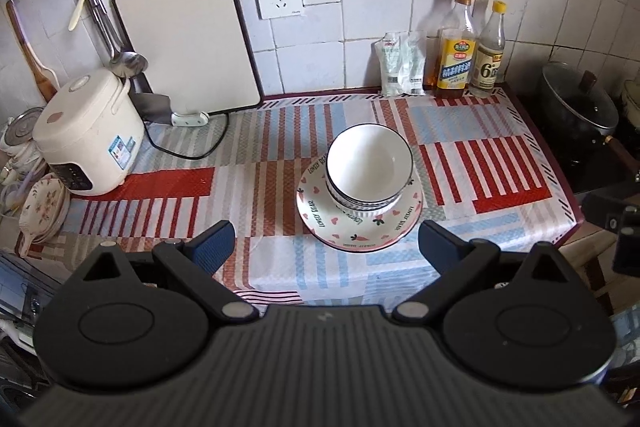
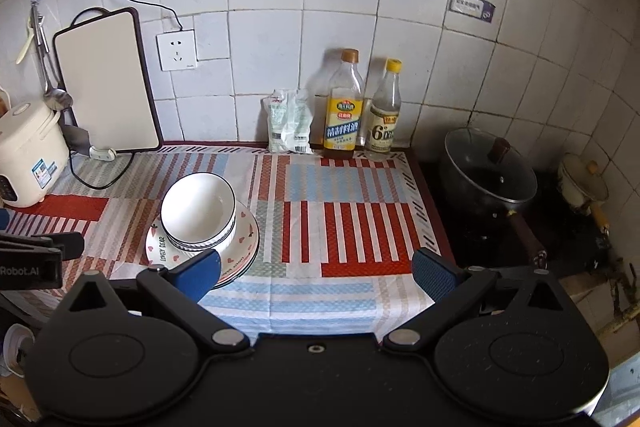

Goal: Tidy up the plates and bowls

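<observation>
White bowls with dark rims (image 1: 370, 167) (image 2: 199, 211) are nested in a stack on patterned plates (image 1: 360, 227) (image 2: 240, 251) printed with hearts, carrots and "LOVELY BEAR". The stack sits mid-counter on a striped cloth. My left gripper (image 1: 326, 247) hangs open just in front of the plates, nothing between its fingers. My right gripper (image 2: 316, 273) is open too, to the right of the stack; its left fingertip (image 2: 200, 273) overlaps the plates' near edge in view. The left gripper's side (image 2: 36, 255) shows at the right wrist view's left edge.
A white rice cooker (image 1: 88, 135) and leaning cutting board (image 1: 188, 35) stand back left. Two bottles (image 1: 456, 51) and packets (image 1: 402, 65) line the wall. A lidded black pot (image 2: 490, 179) sits on the stove to the right. More floral dishes (image 1: 42, 205) lie far left.
</observation>
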Action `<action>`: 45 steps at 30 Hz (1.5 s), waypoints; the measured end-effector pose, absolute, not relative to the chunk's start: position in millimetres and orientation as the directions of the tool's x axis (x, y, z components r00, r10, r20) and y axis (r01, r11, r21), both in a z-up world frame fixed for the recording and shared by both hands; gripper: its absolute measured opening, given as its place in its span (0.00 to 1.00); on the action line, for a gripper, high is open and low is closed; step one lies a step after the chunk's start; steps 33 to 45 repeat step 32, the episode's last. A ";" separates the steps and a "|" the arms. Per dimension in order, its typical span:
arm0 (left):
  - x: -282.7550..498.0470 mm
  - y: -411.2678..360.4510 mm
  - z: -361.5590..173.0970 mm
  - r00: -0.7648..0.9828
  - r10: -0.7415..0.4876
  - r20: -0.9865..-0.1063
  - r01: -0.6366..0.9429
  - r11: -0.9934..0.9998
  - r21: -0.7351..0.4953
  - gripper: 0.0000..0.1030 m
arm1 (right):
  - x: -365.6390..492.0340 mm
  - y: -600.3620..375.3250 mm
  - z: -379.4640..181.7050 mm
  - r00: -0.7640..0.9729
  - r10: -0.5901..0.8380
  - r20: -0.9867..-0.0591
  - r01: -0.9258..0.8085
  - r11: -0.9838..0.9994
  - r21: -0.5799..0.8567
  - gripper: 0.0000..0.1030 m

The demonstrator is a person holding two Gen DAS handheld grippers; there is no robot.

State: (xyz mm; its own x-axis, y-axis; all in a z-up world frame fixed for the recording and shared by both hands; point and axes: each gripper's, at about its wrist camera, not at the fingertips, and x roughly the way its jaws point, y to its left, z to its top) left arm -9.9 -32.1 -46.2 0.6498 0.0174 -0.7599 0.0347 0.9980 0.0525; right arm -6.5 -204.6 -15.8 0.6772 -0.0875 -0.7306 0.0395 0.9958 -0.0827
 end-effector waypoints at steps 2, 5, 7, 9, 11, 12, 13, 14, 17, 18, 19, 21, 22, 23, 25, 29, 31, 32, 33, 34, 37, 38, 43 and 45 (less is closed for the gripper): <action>-9.1 -33.0 -47.7 0.648 0.020 -0.761 0.038 0.998 0.058 0.97 | -6.3 -205.0 -16.2 0.675 -0.092 -0.732 0.047 0.996 -0.082 1.00; -9.5 -37.3 -49.7 0.652 0.045 -0.757 0.038 0.995 0.092 0.97 | -6.1 -204.1 -17.4 0.671 -0.095 -0.736 0.046 0.995 -0.086 1.00; -9.0 -36.5 -50.4 0.648 0.036 -0.761 0.044 0.996 0.084 0.96 | -5.8 -203.2 -18.2 0.669 -0.096 -0.737 0.042 0.995 -0.092 1.00; -8.7 -37.0 -50.8 0.648 0.035 -0.761 0.045 0.995 0.084 0.96 | -5.8 -203.1 -18.4 0.669 -0.096 -0.737 0.039 0.995 -0.094 1.00; -9.3 -37.5 -50.9 0.651 0.041 -0.758 0.045 0.995 0.093 0.96 | -5.6 -203.3 -18.7 0.666 -0.093 -0.740 0.033 0.995 -0.095 1.00; -9.3 -37.6 -50.9 0.652 0.042 -0.757 0.046 0.994 0.095 0.97 | -5.5 -202.8 -18.8 0.667 -0.094 -0.739 0.032 0.995 -0.097 1.00; -9.5 -38.0 -50.9 0.649 0.040 -0.759 0.046 0.995 0.092 0.97 | -5.0 -202.5 -18.6 0.668 -0.095 -0.738 0.031 0.995 -0.100 1.00; -9.8 -37.4 -50.8 0.648 0.034 -0.761 0.046 0.995 0.084 0.97 | -4.8 -202.1 -18.5 0.668 -0.095 -0.738 0.029 0.994 -0.102 1.00; -9.2 -33.5 -50.3 0.644 0.030 -0.764 0.043 0.996 0.075 0.97 | -4.0 -201.3 -18.5 0.669 -0.095 -0.737 0.027 0.994 -0.103 1.00; -7.6 -32.0 -50.4 0.642 0.028 -0.766 0.045 0.996 0.075 0.97 | -3.8 -200.9 -18.5 0.669 -0.096 -0.737 0.028 0.994 -0.103 1.00; -7.3 -31.5 -50.7 0.640 0.028 -0.768 0.046 0.996 0.074 0.97 | -3.6 -200.7 -18.6 0.669 -0.096 -0.737 0.028 0.994 -0.104 1.00; -6.6 -30.1 -51.0 0.637 0.024 -0.771 0.043 0.997 0.067 0.97 | -3.5 -200.9 -18.7 0.668 -0.095 -0.738 0.028 0.994 -0.103 1.00; -6.4 -29.6 -51.4 0.635 0.021 -0.772 0.043 0.997 0.062 0.97 | -3.2 -200.6 -18.8 0.668 -0.096 -0.738 0.029 0.994 -0.103 1.00; -6.3 -29.2 -51.7 0.635 0.019 -0.772 0.044 0.997 0.061 0.97 | -3.5 -201.2 -18.5 0.668 -0.097 -0.738 0.029 0.994 -0.104 1.00; -6.2 -29.0 -52.0 0.635 0.020 -0.772 0.046 0.997 0.063 0.97 | -2.9 -200.9 -19.0 0.666 -0.100 -0.739 0.030 0.994 -0.107 1.00; -5.7 -28.6 -52.2 0.636 0.018 -0.772 0.046 0.997 0.061 0.97 | -2.5 -200.9 -20.0 0.664 -0.103 -0.740 0.032 0.993 -0.110 1.00; -6.1 -29.2 -52.0 0.635 0.017 -0.772 0.046 0.997 0.060 0.97 | -2.4 -200.5 -20.4 0.663 -0.105 -0.741 0.033 0.993 -0.112 1.00; -5.7 -28.5 -52.2 0.635 0.016 -0.772 0.046 0.997 0.059 0.97 | -2.5 -200.1 -20.6 0.663 -0.106 -0.741 0.033 0.993 -0.112 1.00; -5.7 -28.5 -52.2 0.635 0.016 -0.772 0.046 0.997 0.059 0.97 | -2.5 -200.1 -20.6 0.663 -0.106 -0.741 0.033 0.993 -0.112 1.00; -5.7 -28.5 -52.2 0.635 0.016 -0.772 0.046 0.997 0.059 0.97 | -2.5 -200.1 -20.6 0.663 -0.106 -0.741 0.033 0.993 -0.112 1.00; -5.7 -28.5 -52.2 0.635 0.016 -0.772 0.046 0.997 0.059 0.97 | -2.5 -200.1 -20.6 0.663 -0.106 -0.741 0.033 0.993 -0.112 1.00; -5.7 -28.5 -52.2 0.635 0.016 -0.772 0.046 0.997 0.059 0.97 | -2.5 -200.1 -20.6 0.663 -0.106 -0.741 0.033 0.993 -0.112 1.00; -5.7 -28.5 -52.2 0.635 0.016 -0.772 0.046 0.997 0.059 0.97 | -2.5 -200.1 -20.6 0.663 -0.106 -0.741 0.033 0.993 -0.112 1.00; -5.7 -28.5 -52.2 0.635 0.016 -0.772 0.046 0.997 0.059 0.97 | -2.5 -200.1 -20.6 0.663 -0.106 -0.741 0.033 0.993 -0.112 1.00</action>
